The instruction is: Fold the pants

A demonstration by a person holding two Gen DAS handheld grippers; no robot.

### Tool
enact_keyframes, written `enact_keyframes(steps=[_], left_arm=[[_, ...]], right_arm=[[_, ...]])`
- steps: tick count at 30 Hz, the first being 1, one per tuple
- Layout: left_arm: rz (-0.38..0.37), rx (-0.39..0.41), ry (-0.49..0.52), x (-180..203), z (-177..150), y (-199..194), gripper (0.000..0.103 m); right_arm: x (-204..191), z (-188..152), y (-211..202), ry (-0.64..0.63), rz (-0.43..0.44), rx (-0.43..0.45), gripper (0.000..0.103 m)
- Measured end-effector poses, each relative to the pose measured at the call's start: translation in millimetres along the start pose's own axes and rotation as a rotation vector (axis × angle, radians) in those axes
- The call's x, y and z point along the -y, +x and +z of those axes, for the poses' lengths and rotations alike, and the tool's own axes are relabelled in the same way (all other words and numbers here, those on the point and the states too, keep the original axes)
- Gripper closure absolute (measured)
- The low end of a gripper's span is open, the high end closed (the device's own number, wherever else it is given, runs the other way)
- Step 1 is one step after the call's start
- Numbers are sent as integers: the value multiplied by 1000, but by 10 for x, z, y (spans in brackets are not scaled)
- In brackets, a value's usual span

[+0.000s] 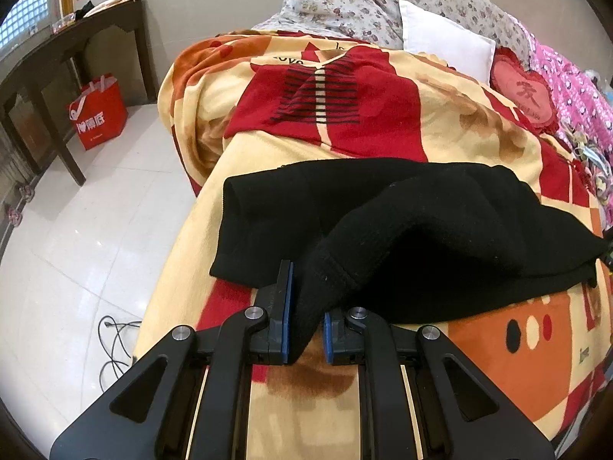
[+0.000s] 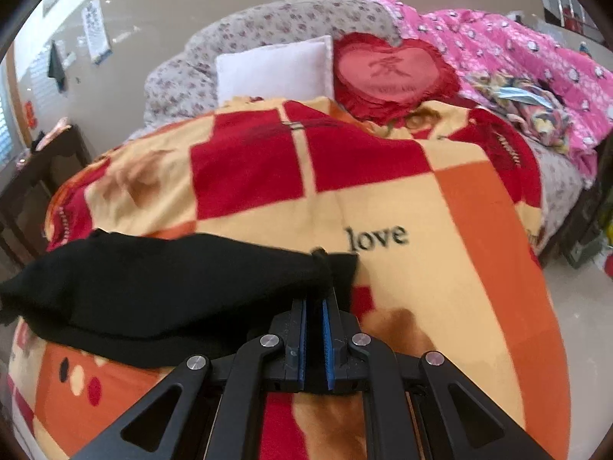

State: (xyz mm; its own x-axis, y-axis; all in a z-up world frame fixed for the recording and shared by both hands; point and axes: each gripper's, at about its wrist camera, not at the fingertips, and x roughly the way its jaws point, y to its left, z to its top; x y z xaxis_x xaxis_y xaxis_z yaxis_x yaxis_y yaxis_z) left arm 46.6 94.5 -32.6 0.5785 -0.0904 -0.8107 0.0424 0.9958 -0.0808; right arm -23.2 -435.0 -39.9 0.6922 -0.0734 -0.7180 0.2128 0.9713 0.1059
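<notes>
Bed under a patterned fleece blanket, black pants laid across its near end

A bed [image 2: 567, 188] carried a yellow, red and orange blanket [image 2: 402, 207] printed with the word "love". Black pants [image 1: 383, 230] lay crosswise on the blanket's near part, one edge raised off the rest. Toward the head lay a white pillow [image 2: 272, 67] and, just beside it, a red heart-shaped cushion [image 2: 390, 73]. Behind them sat floral grey bedding [image 2: 184, 76]. A pink patterned quilt [image 2: 517, 46] was heaped along the far right side, with crumpled colourful cloth [image 2: 536, 111] against it.
</notes>
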Motion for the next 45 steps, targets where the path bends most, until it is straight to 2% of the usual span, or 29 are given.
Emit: enact_keyframes(steps=[3, 5, 7, 8, 9, 10, 11, 12, 15, 16, 19, 22, 25, 29, 32, 35, 37, 39, 40, 41, 42, 43, 45], left_arm=[[-24, -14, -38, -83, -1, -59, 91], [-40, -16, -63, -143, -6, -103, 91], [-47, -12, -81, -203, -21, -160, 88], [-50, -10, -91, -235, -29, -187, 87], [-51, -9, -100, -260, -36, -210, 85], [-55, -8, -107, -278, -38, -223, 83], [-64, -9, -117, -306, -36, -231, 79], [-70, -11, -126, -331, -38, -224, 76], [-58, -23, -117, -329, -21, -143, 76], [-58, -27, -113, -321, -10, -111, 76], [-54, -38, -109, -305, 52, 5, 76], [-48, -30, -114, -334, 146, 86, 76], [-40, -18, -98, -364, 235, 139, 76], [-41, -22, -90, -408, 323, 205, 76], [-42, -19, -69, -406, 345, 200, 76], [-41, -15, -59, -395, 364, 193, 76], [-43, -13, -65, -394, 364, 185, 76], [-46, -9, -69, -396, 356, 171, 76], [-47, -8, -70, -392, 358, 171, 76], [-48, -7, -71, -390, 366, 180, 76], [-50, -6, -75, -387, 376, 192, 76], [-53, -7, -79, -385, 393, 201, 76], [-60, 4, -75, -346, 507, 201, 76]], right_arm=[[-8, -14, -124, 15, -25, 18, 95], [-36, 4, -238, 14, -60, 44, 90], [-180, 46, -345, -35, -72, 64, 81], [-308, 62, -385, -79, -48, 75, 77], [-414, 70, -400, -110, -20, 78, 69], [-593, 73, -411, -152, 38, 75, 59], [-769, 64, -405, -189, 97, 68, 56], [-972, 44, -385, -231, 161, 59, 55], [-1738, -78, -251, -379, 342, 26, 55], [-1998, -132, -208, -434, 374, 21, 55], [-2714, -280, -125, -600, 444, 42, 55], [-3274, -348, -95, -712, 491, 85, 55], [-3709, -295, 19, -795, 490, 139, 55], [-4024, -319, 253, -864, 482, 64, 55], [-4034, -396, 143, -891, 544, 89, 55], [-4126, -471, 152, -907, 573, 73, 55], [-4209, -547, 239, -936, 551, 68, 55], [-4262, -587, 321, -953, 493, 88, 55], [-4266, -565, 360, -939, 463, 100, 61], [-4254, -507, 396, -911, 474, 88, 68], [-4225, -414, 439, -860, 518, 55, 83], [-4212, -340, 468, -823, 534, 38, 92], [-4179, -163, 480, -760, 528, 37, 96]])
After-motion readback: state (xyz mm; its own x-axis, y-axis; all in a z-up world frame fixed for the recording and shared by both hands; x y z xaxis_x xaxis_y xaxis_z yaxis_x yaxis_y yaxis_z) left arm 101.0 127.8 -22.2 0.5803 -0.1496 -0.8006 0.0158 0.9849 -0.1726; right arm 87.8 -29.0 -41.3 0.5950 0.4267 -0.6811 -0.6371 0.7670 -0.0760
